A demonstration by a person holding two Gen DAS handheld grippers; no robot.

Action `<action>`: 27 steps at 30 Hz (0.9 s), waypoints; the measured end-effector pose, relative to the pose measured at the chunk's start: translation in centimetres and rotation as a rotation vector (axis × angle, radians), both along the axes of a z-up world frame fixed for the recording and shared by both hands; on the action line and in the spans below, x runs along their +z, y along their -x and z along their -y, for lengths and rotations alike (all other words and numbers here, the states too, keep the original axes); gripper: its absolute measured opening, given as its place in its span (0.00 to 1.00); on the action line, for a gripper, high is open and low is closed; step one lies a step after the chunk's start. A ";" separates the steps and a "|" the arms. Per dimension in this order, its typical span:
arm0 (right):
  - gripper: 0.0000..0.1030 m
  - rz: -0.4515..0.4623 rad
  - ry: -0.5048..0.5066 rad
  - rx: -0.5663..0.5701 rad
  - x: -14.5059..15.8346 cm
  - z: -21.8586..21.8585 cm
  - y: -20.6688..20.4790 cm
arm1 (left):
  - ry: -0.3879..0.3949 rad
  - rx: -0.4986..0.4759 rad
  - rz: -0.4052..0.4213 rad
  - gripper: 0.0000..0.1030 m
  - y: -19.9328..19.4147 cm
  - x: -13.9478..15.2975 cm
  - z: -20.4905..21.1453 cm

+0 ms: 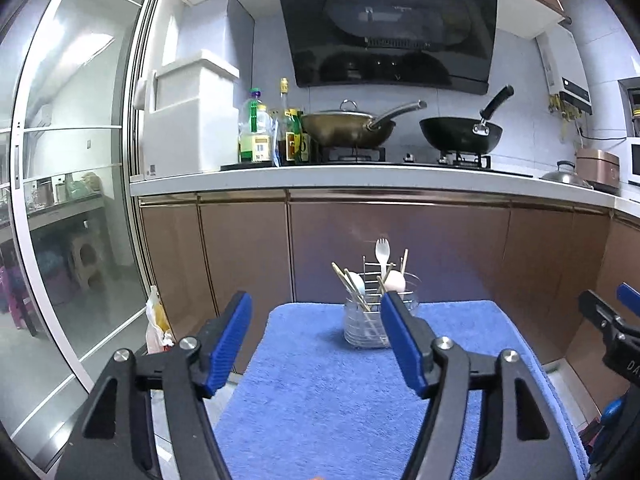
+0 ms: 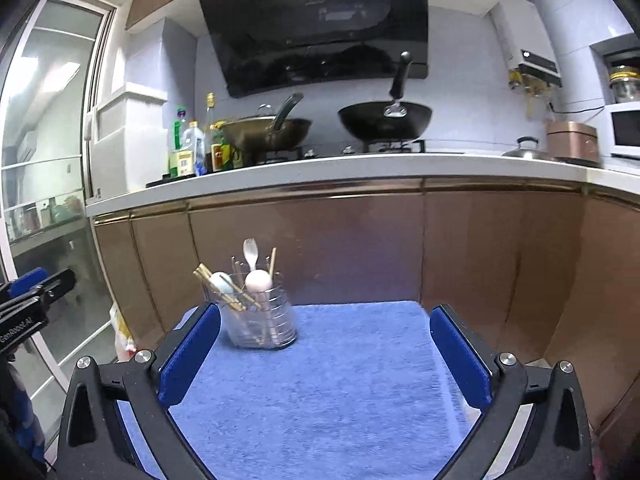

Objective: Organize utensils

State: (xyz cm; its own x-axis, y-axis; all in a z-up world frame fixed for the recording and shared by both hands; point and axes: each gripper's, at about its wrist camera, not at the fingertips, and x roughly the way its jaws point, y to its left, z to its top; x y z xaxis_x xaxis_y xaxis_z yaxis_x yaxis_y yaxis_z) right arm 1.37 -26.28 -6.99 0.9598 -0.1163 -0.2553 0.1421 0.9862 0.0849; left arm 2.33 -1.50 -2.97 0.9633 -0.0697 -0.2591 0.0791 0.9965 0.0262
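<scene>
A clear utensil holder [image 1: 366, 326] [image 2: 262, 322] with a wire frame stands at the far end of a blue towel [image 1: 320, 392] [image 2: 340, 380]. It holds a white fork [image 1: 382, 252] [image 2: 250, 252], two pale spoons and wooden chopsticks [image 1: 350, 284] [image 2: 224, 286]. My left gripper [image 1: 316, 302] is open, well short of the holder, with nothing between its blue pads. My right gripper [image 2: 326, 316] is wide open and empty too, the holder just ahead of its left finger [image 2: 190, 354]. Each gripper shows at the edge of the other's view.
Brown cabinet fronts [image 1: 400, 248] rise right behind the towel under a white counter [image 2: 320, 168]. Two woks [image 1: 348, 126] [image 1: 460, 134] sit on the stove beside oil bottles [image 1: 256, 132]. A glass sliding door [image 1: 72, 200] is at the left, with a plastic bag [image 1: 158, 326] on the floor.
</scene>
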 end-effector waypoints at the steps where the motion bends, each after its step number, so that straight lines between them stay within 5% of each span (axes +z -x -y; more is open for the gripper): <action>1: 1.00 0.006 0.002 0.000 0.2 0.0 0.4 | 0.002 -0.004 0.005 0.64 0.3 0.1 -0.1; 27: 1.00 0.066 0.076 -0.056 2.3 -0.3 4.4 | -0.023 -0.021 0.122 0.64 4.2 1.4 0.3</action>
State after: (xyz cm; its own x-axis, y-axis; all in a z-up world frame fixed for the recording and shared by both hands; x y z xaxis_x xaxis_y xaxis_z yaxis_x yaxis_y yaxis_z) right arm -3.01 -26.02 -4.73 0.9657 -0.1867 -0.1803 0.1936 0.9808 0.0213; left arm -1.89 -1.83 -1.60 0.9861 -0.0855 -0.1422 0.0947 0.9937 0.0594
